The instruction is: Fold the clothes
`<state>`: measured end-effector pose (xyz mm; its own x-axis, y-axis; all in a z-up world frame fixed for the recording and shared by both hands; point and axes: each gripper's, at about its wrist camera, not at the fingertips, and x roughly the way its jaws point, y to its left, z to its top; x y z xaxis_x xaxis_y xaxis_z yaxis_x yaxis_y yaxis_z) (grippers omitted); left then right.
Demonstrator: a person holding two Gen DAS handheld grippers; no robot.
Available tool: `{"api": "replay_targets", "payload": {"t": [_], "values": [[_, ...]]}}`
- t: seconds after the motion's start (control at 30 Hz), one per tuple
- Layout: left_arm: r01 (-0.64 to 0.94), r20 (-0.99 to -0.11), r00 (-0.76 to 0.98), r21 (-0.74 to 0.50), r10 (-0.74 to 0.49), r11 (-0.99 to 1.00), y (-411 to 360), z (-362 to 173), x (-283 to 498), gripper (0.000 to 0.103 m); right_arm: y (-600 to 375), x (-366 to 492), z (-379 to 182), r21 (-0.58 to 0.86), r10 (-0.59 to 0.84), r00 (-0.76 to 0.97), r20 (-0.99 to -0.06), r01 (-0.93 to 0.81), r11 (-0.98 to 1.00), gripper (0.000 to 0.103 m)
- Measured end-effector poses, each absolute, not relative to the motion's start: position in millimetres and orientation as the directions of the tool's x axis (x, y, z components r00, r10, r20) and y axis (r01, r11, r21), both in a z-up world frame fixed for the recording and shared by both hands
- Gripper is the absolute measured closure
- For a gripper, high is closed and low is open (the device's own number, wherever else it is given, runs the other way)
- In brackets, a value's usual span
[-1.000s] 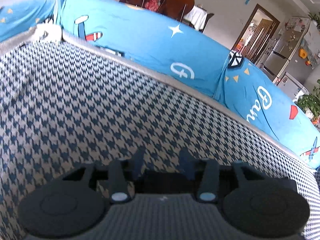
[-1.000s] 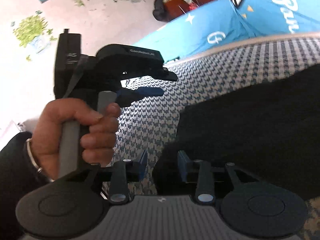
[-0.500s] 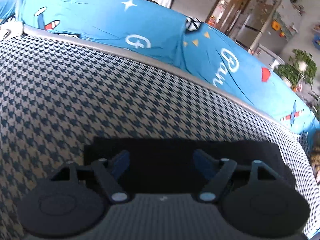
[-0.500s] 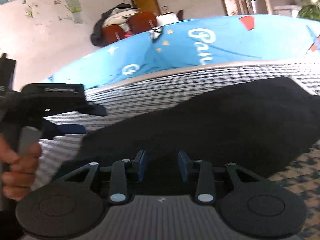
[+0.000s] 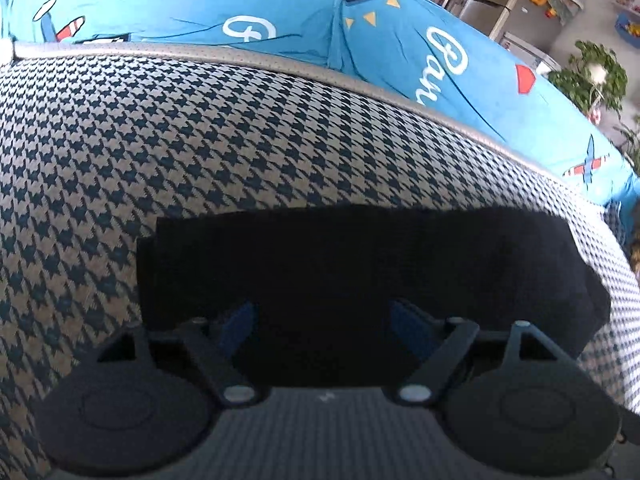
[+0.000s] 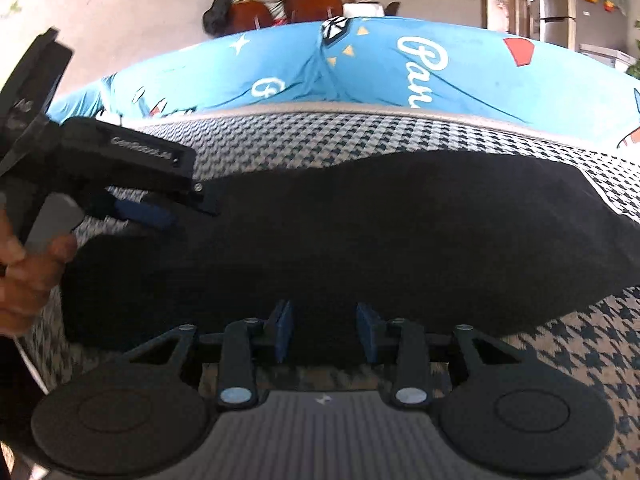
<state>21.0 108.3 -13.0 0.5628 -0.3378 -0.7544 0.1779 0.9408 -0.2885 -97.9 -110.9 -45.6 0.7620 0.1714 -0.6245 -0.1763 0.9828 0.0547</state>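
Observation:
A black garment point(image 5: 360, 264) lies flat on the houndstooth cushion point(image 5: 200, 140), folded into a wide dark block. My left gripper point(image 5: 322, 320) is open wide just above the garment's near left part, with nothing between its fingers. In the right wrist view the same garment point(image 6: 360, 232) stretches across the cushion. My right gripper point(image 6: 324, 330) sits at the garment's near edge, its blue pads narrowly apart and shut on the cloth. The left gripper point(image 6: 168, 214) appears at the left of that view, held by a hand point(image 6: 24, 280) over the garment's left end.
A bright blue printed cover point(image 5: 280, 12) runs behind the cushion's grey piping. Beyond it stand brown chairs piled with clothes point(image 6: 280, 4), a doorway, a fridge point(image 6: 556, 4) and a potted plant point(image 5: 592, 76). Bare houndstooth cushion point(image 6: 580, 360) shows at the near right.
My left gripper opened wide and swung right, so the garment now lies under it. My right gripper turned from facing left to facing straight over the flattened garment, keeping the same narrow gap.

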Motion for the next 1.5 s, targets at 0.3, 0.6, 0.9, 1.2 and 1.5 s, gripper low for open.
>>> {"api": "replay_targets", "payload": {"t": [0.3, 0.6, 0.9, 1.2, 1.5], "values": [[0.238, -0.761, 0.561, -0.229, -0.326, 0.944, 108, -14, 3, 0.017, -114, -111, -47, 0.04, 0.187, 0.744, -0.641, -0.211, 0.977, 0.066], [0.221, -0.742, 0.572, -0.27, -0.348, 0.937, 125, 0, -11, 0.014, -107, -114, -33, 0.109, 0.242, 0.779, -0.579, -0.22, 0.969, 0.066], [0.133, -0.727, 0.602, -0.317, -0.331, 0.939, 141, 9, -4, 0.011, -58, -94, -35, 0.119, 0.358, 0.761, -0.542, -0.352, 0.928, 0.066], [0.098, -0.726, 0.608, -0.333, -0.321, 0.938, 148, 12, 0, 0.009, -29, -88, -47, 0.103, 0.431, 0.67, -0.605, -0.471, 0.876, 0.062], [0.064, -0.725, 0.614, -0.348, -0.312, 0.935, 158, 14, 0, 0.008, -25, -96, -49, 0.085, 0.48, 0.588, -0.651, -0.572, 0.816, 0.059]]}}
